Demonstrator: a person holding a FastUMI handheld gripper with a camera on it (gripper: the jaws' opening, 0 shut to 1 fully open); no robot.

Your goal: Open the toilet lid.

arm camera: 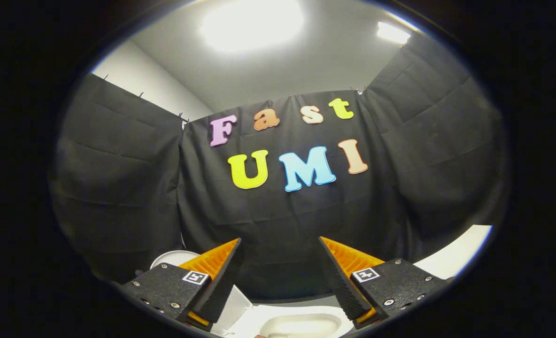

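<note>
We hold the gripper tilted well up, so that it looks mostly at the black booth wall and the grey ceiling with its bright lamp. Its two orange-and-black fingers stand wide apart with nothing between them; the pads face each other across bare air. We judge this raised, open pose suits an approach or a pause away from the work, not a grip.

The toilet lies low at six o'clock, beneath and just beyond the fingertips. What we see of it is a glossy white rim around a pale oval hollow, which reads as the bowl or seat opening. At seven o'clock, behind the left finger, a white rounded panel rises, with a further white slab slanting beside the finger; we take these for the lid, already lifted, though the fingers hide how they join. A white surface curves away at four o'clock.
</note>
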